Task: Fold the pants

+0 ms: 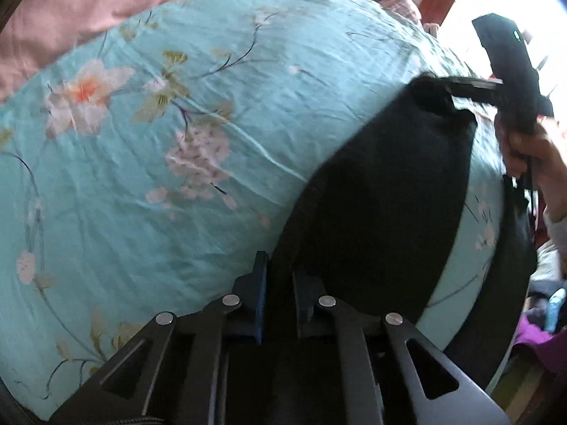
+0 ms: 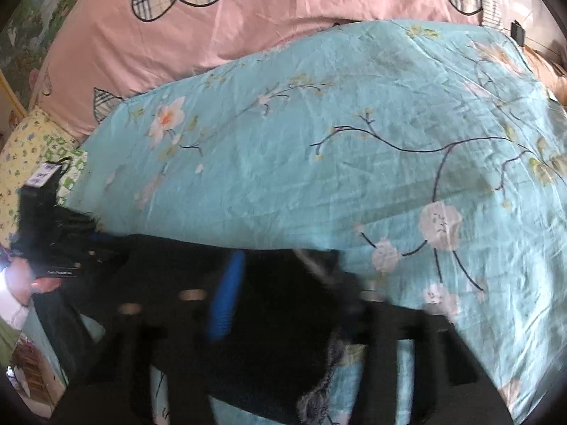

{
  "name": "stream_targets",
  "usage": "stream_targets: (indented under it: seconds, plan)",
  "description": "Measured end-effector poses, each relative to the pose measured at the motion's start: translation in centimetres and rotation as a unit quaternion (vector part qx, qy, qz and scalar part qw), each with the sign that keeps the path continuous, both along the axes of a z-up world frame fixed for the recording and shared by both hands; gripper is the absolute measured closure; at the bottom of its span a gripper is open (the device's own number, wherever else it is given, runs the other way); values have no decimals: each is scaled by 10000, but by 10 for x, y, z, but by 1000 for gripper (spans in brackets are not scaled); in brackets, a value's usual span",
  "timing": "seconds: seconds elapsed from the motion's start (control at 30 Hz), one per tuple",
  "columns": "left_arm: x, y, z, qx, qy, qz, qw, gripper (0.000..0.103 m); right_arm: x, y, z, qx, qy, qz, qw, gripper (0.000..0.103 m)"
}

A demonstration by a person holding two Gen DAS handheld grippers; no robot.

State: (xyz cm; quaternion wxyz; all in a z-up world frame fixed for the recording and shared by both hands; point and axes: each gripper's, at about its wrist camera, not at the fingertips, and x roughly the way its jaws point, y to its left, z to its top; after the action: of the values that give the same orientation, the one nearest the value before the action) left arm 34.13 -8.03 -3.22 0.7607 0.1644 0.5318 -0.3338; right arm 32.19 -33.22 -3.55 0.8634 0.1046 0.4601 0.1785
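Note:
The black pants (image 1: 372, 212) lie in a band across the near edge of a teal flowered bed cover (image 1: 177, 124). My left gripper (image 1: 280, 276) is at the bottom of the left wrist view, jaws nearly together, pinching the near end of the dark cloth. At the far end, my right gripper (image 1: 428, 83) grips the other corner, held by a person's hand (image 1: 531, 163). The right wrist view is blurred. There the pants (image 2: 177, 248) run from the left gripper (image 2: 95, 233) to my right gripper (image 2: 283, 276), with black cloth between its blue pad (image 2: 226, 294) and the other finger.
A pink quilt (image 2: 248, 28) with plaid patches lies bunched along the far side of the bed. A yellow flowered pillow (image 2: 24, 148) sits at the left. The bed's edge drops off beside the pants, with clutter on the floor (image 1: 553, 304) below.

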Motion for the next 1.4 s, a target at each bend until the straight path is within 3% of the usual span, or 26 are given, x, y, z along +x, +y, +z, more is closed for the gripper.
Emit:
stream_targets:
  seconds: [0.03, 0.07, 0.17, 0.37, 0.63, 1.03, 1.4]
  plan:
    - [-6, -1, 3, -2, -53, -16, 10000, 96, -2, -2, 2, 105, -42, -13, 9999, 84]
    - [-12, -2, 6, -20, -99, -7, 9999, 96, -5, -5, 5, 214, -91, -19, 9997, 89]
    - [-30, 0, 20, -131, -215, 110, 9996, 97, -19, -11, 17, 310, -283, -28, 9991, 92]
    - [-73, 17, 49, -461, -379, 477, 9971, 97, -61, -21, 40, 412, -631, 80, 9971, 93]
    - [-140, 14, 71, -659, -552, 549, 9948, 97, -116, -29, 53, 485, -850, 204, 9950, 93]
    - [-207, 15, 62, -742, -621, 601, 9935, 97, -185, -37, 35, 516, -985, 376, 9931, 93]
    - [-239, 18, 52, -920, -501, 626, 9925, 97, -225, -37, 27, 269, -973, 469, 9938, 93]
